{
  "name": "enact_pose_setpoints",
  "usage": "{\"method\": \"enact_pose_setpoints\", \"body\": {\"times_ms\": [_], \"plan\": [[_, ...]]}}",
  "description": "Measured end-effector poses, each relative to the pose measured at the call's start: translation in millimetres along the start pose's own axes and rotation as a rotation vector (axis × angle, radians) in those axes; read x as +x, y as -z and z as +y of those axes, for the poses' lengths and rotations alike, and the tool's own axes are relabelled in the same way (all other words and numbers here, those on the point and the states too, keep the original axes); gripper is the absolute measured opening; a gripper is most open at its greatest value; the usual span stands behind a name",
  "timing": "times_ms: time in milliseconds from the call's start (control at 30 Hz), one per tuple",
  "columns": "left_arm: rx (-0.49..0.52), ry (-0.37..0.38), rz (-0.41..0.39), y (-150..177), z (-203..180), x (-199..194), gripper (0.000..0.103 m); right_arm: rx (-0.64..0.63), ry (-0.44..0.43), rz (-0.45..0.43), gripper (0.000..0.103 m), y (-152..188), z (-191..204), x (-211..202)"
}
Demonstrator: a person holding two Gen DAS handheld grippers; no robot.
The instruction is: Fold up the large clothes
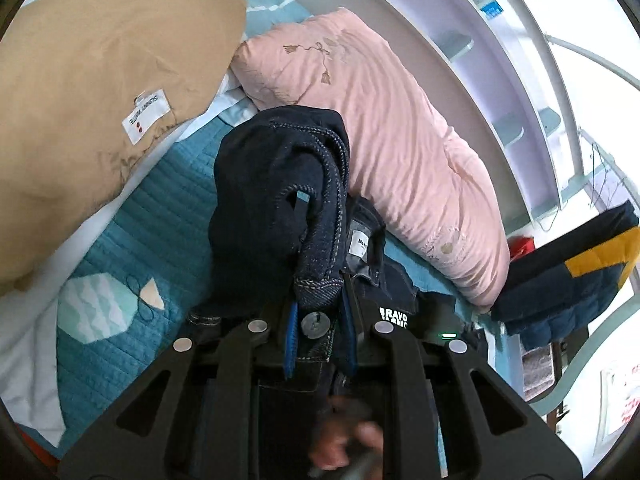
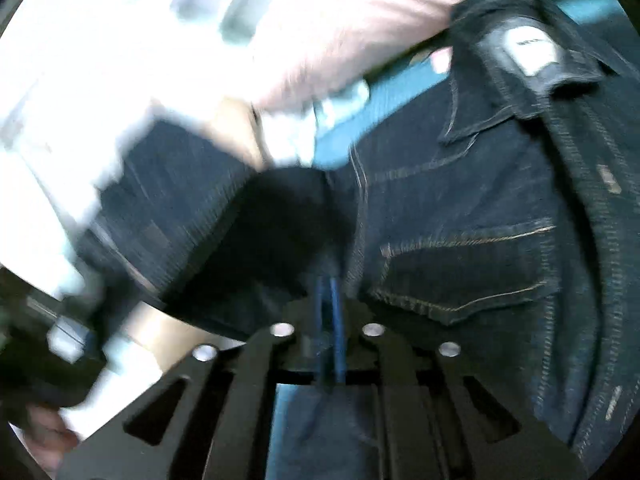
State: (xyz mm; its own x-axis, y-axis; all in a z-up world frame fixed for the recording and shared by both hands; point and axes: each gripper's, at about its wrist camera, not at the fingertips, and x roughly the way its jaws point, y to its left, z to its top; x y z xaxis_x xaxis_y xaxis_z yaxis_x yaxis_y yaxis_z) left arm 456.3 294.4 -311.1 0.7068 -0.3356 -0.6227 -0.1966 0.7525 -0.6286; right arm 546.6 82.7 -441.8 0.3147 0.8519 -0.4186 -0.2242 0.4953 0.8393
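**Both grippers pinch the denim jacket over the bed**

The left gripper (image 1: 318,304) is nearly closed, its two blue-padded fingers (image 1: 291,332) clamped on a thick stitched hem of the dark indigo denim jacket with pale contrast stitching (image 1: 276,200). A round metal button (image 1: 316,325) sits between the fingers, just below the pinched hem. Above the tips the jacket bunches into a raised, rolled mass; a white neck label (image 1: 357,245) shows just to its right.

The jacket lies on a teal quilted bedspread (image 1: 160,220), between a tan pillow (image 1: 100,80) on the left and a pink pillow (image 1: 380,140) on the right. A folded navy and mustard padded garment (image 1: 568,280) rests beyond the pink pillow, near a white shelf unit (image 1: 512,80).

The right wrist view is motion-blurred. The right gripper (image 2: 329,292) has its blue fingers (image 2: 338,320) close together, only a thin gap between them, with dark denim gathered at the tips; whether the pads press on it I cannot tell. The jacket's chest pocket (image 2: 464,272) and collar (image 2: 532,52) spread to the right of the fingers.
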Motion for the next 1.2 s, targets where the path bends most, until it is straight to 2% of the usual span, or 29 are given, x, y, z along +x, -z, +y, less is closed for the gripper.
{"method": "enact_pose_setpoints", "body": {"times_ms": [33,67,167,300,433,500,533,567,600,700,767,800,833,900,967,1000,1067,1133,1200], "plan": [[-0.004,0.000,-0.003,1,2,-1,0.018,0.070,-0.064,-0.007,0.034,-5,-6,-8],[-0.010,0.002,-0.001,3,4,-2,0.018,0.118,-0.110,-0.010,0.044,-7,-8,-11],[-0.030,0.017,0.004,5,7,1,0.018,0.204,-0.206,0.001,0.047,-11,-6,-9],[-0.043,0.032,0.010,6,11,2,0.018,0.348,-0.308,0.079,0.050,-15,2,17],[-0.041,0.028,0.038,7,16,9,0.017,0.406,-0.415,0.066,0.050,-20,5,22],[-0.039,0.031,0.064,9,18,16,0.017,0.376,-0.412,0.069,0.043,-25,12,22],[-0.036,0.031,0.068,11,17,17,0.017,0.370,-0.419,0.073,0.031,-27,13,22],[-0.034,0.035,0.074,11,17,19,0.017,0.360,-0.416,0.072,0.011,-29,13,24],[-0.031,0.038,0.082,12,16,21,0.017,0.334,-0.393,0.060,0.005,-33,14,21],[-0.022,0.026,0.104,14,14,27,0.019,0.283,-0.332,0.019,0.003,-41,11,3],[-0.037,0.007,0.117,19,13,32,0.050,0.219,-0.270,0.002,0.003,-46,13,-14],[-0.051,-0.014,0.117,24,13,35,0.075,0.173,-0.222,-0.008,0.003,-52,14,-26],[-0.055,-0.048,0.108,30,12,38,0.083,0.135,-0.180,-0.020,0.003,-59,15,-39],[-0.006,-0.072,0.129,39,4,47,0.084,0.077,-0.109,-0.031,0.003,-68,14,-63],[0.059,-0.134,0.136,50,-5,57,0.084,0.022,-0.035,-0.052,0.003,-77,11,-87],[0.110,-0.191,0.132,58,-10,65,0.084,-0.003,0.000,-0.060,0.003,-83,9,-101],[0.161,-0.236,0.144,68,-13,79,0.084,-0.037,0.066,-0.066,0.003,-94,3,-128],[0.167,-0.269,0.149,74,-9,90,0.084,-0.096,0.169,-0.064,0.003,-107,-4,-151],[0.169,-0.332,0.159,76,-2,104,0.084,-0.126,0.256,-0.053,0.003,-114,-15,-164]]}}
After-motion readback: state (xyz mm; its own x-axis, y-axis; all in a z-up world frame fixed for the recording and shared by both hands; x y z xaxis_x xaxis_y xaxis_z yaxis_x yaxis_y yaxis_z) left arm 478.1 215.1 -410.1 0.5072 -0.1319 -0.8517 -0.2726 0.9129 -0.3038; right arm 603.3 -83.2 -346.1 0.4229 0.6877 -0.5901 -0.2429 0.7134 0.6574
